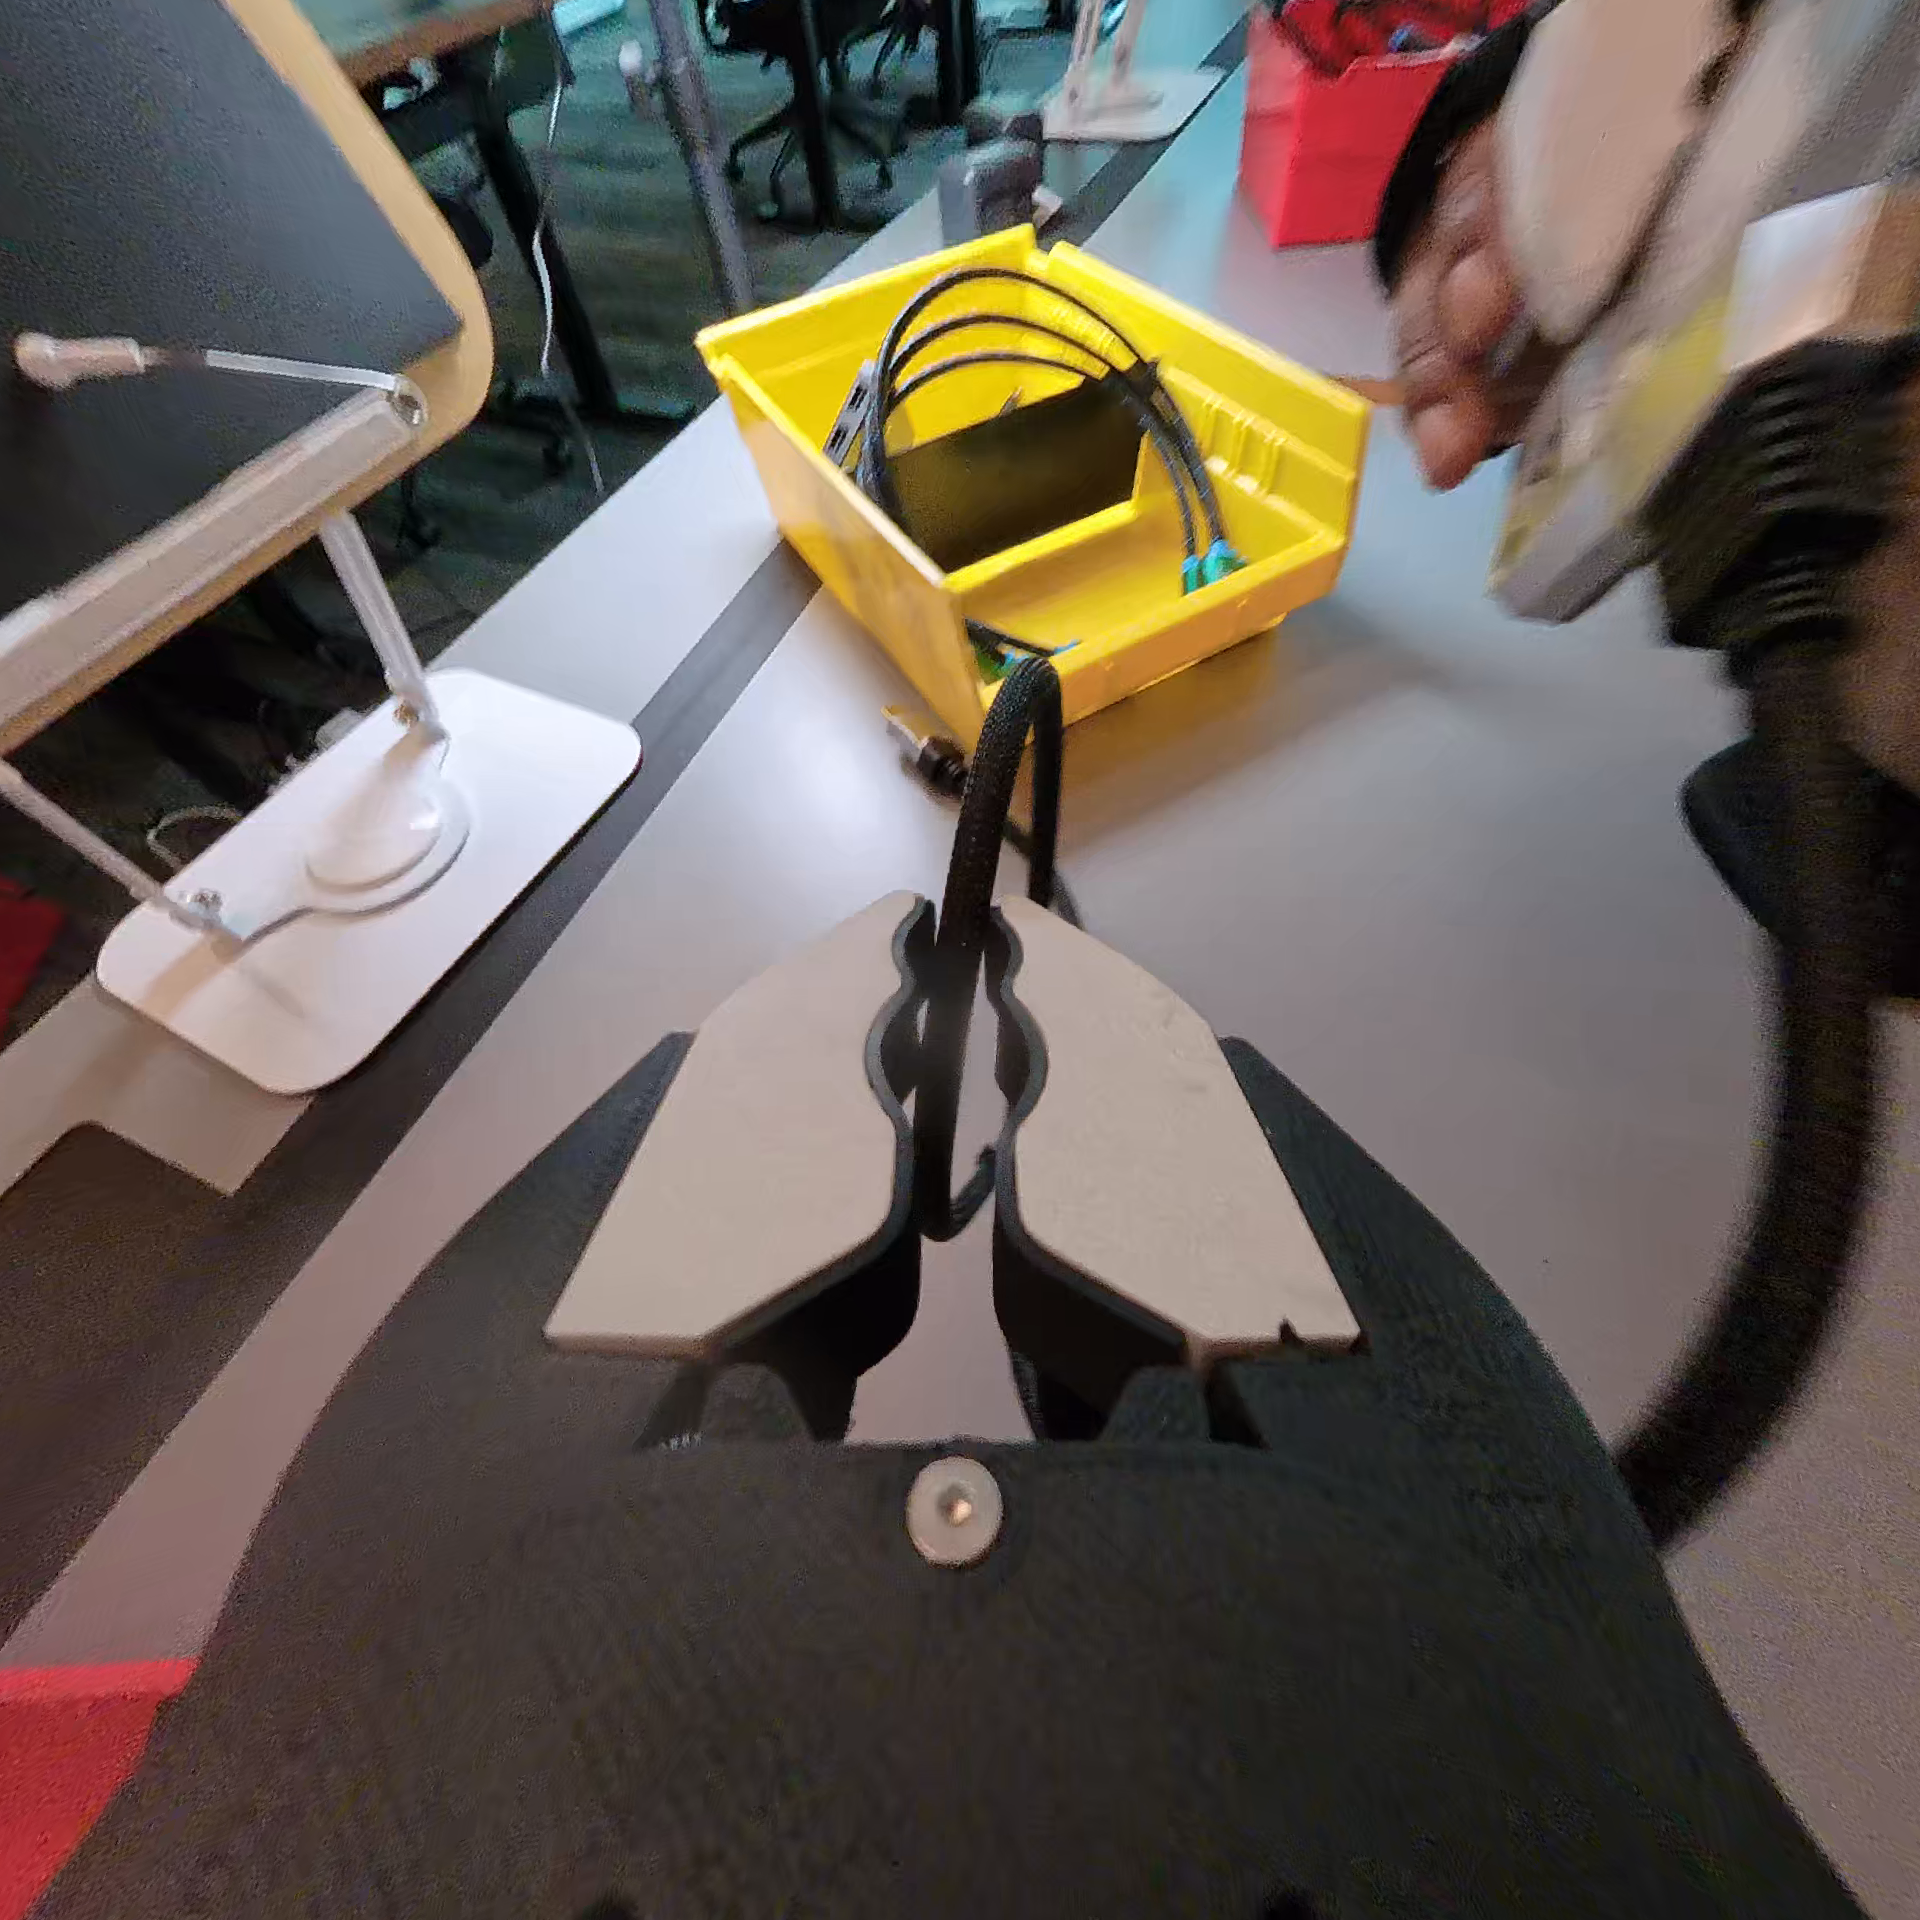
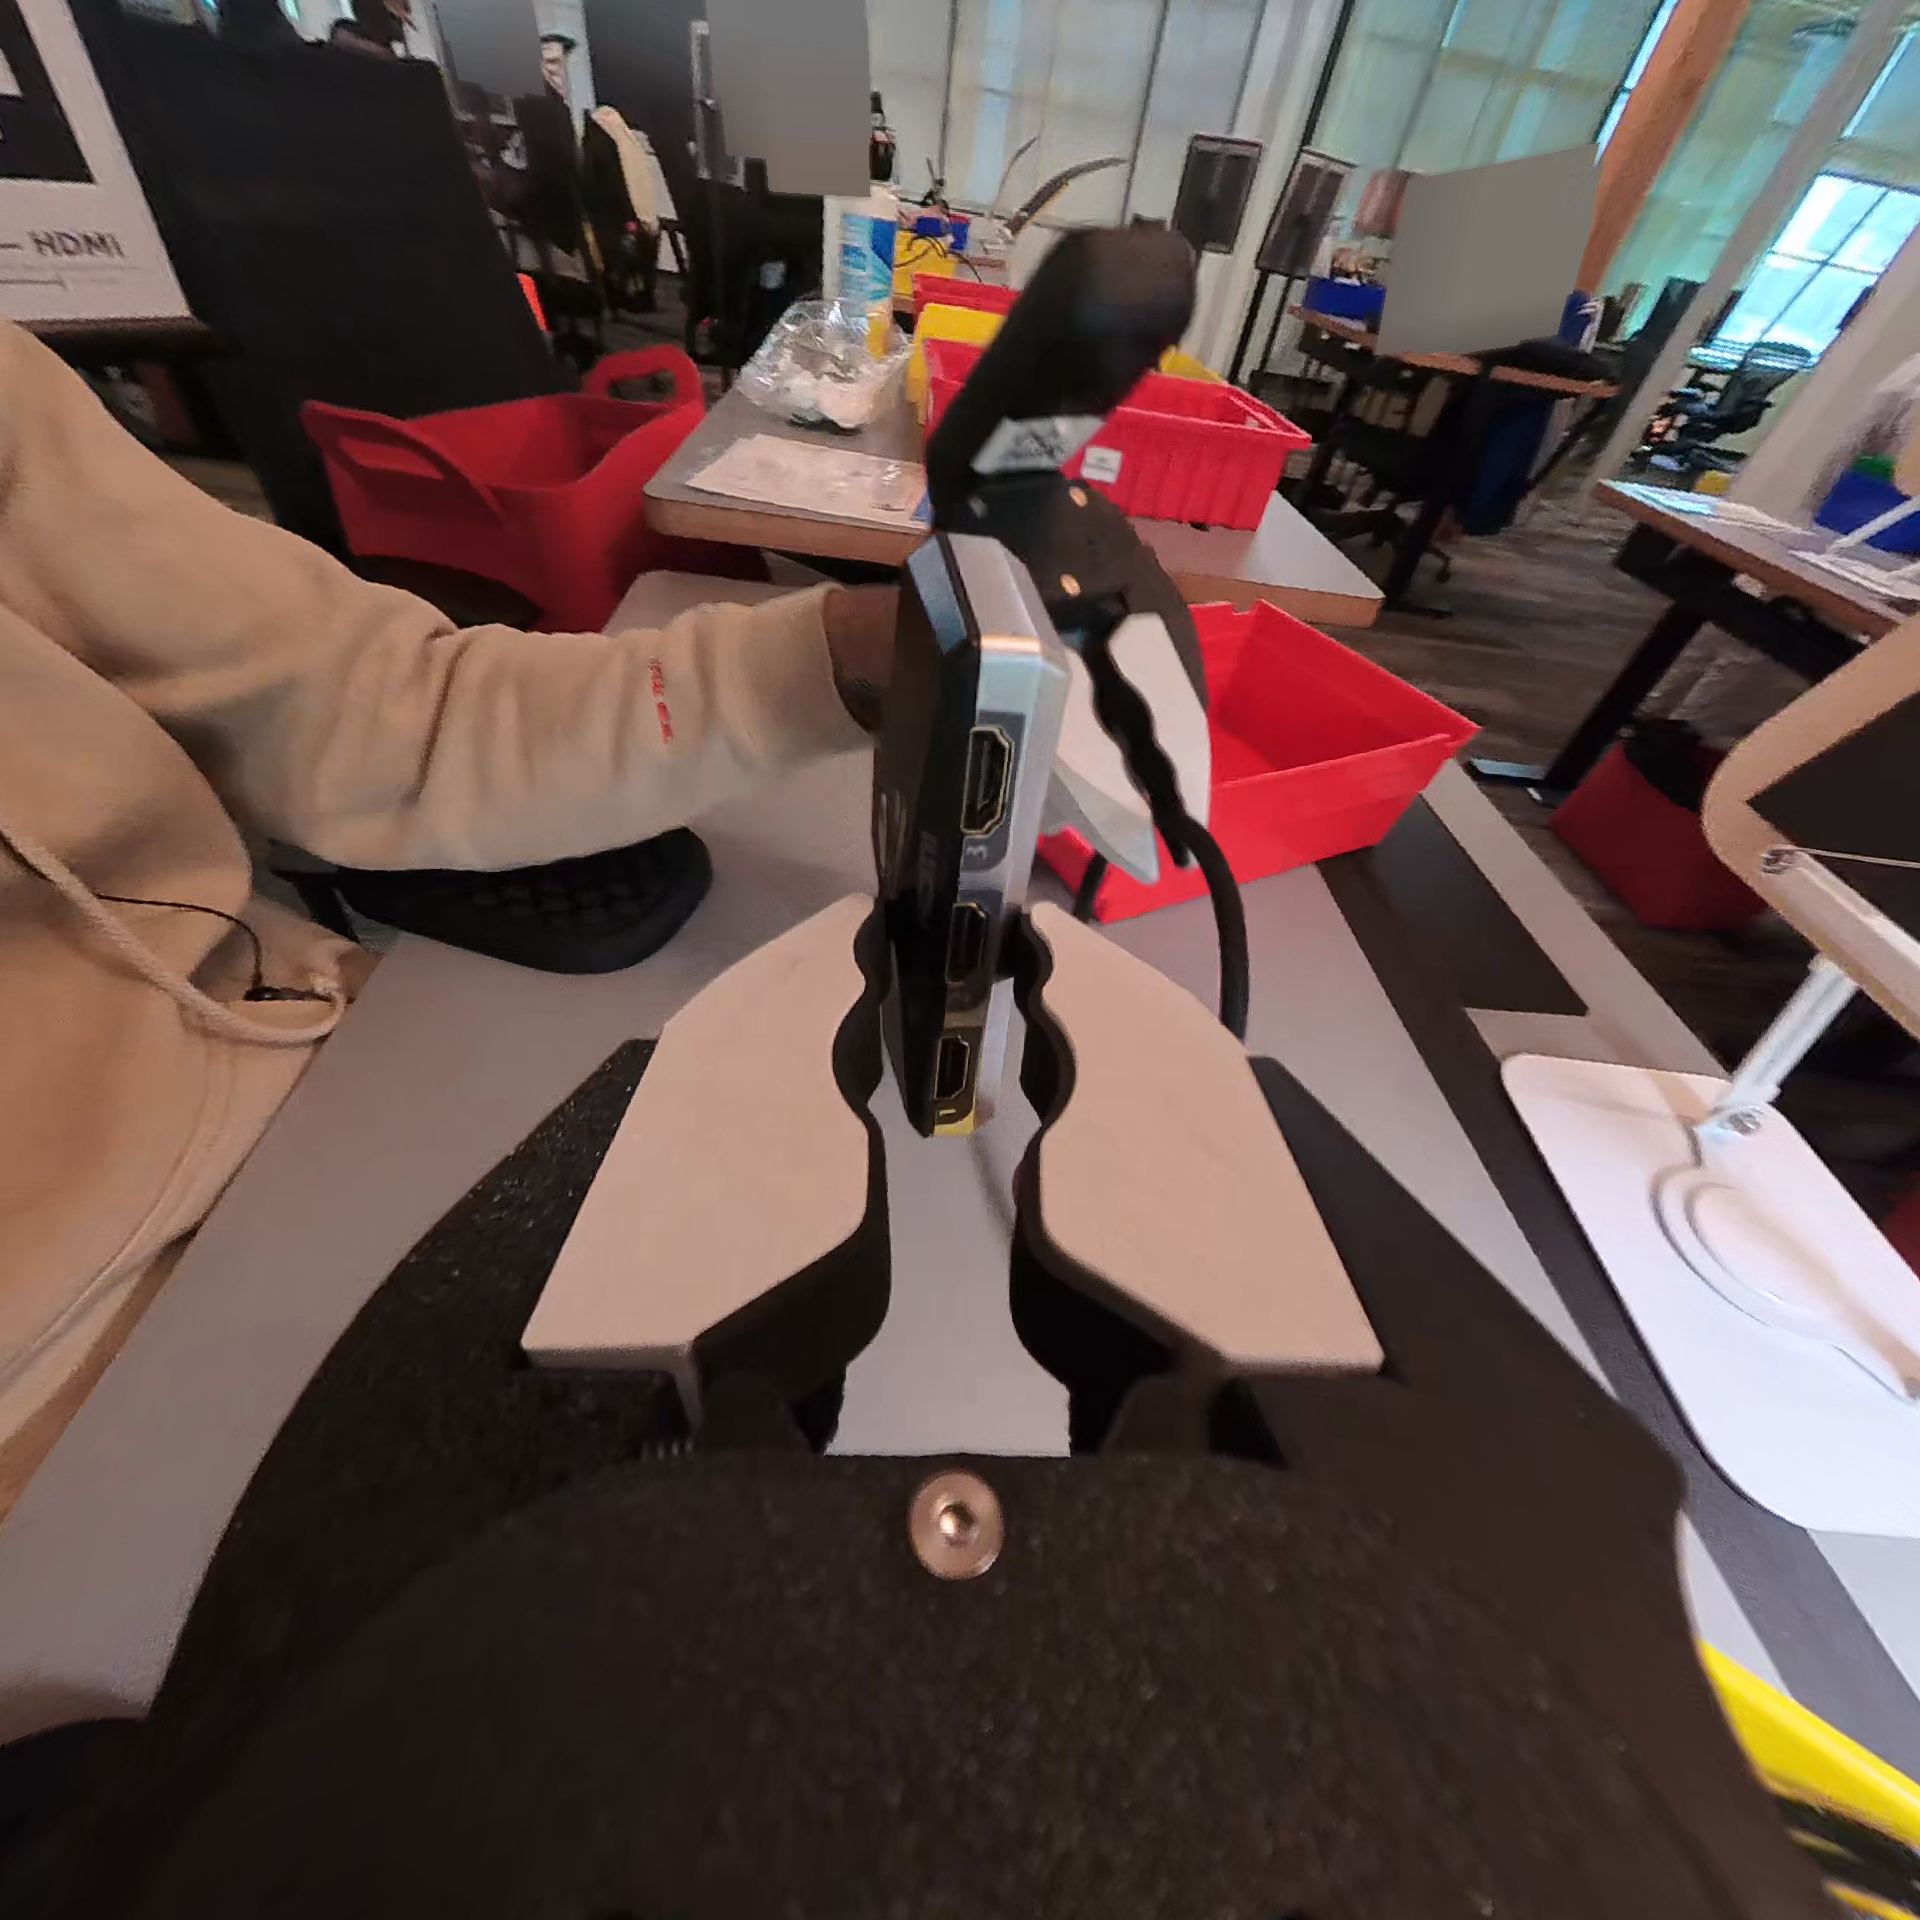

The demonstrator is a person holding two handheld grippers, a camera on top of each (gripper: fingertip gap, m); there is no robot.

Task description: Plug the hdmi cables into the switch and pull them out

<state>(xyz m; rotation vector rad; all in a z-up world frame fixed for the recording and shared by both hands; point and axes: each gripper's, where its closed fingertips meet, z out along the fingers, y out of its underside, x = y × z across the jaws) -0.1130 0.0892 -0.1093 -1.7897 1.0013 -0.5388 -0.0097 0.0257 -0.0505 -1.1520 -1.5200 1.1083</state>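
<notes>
Spanning an office of red bins, grey table (image 1: 1351,935) underlies left tool (image 1: 961,925) pinching cable (image 1: 997,790), right tool (image 2: 951,935) clamping switch (image 2: 935,748).

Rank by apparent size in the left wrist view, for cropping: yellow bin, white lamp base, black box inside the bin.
1. yellow bin
2. white lamp base, slightly smaller; it sits nearer, so unsure
3. black box

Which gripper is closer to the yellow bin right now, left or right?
Left, though neither touches it. The left gripper, shut on a black cable, sits just short of the yellow bin. The right gripper holds the switch up off to the bin's side.
</notes>
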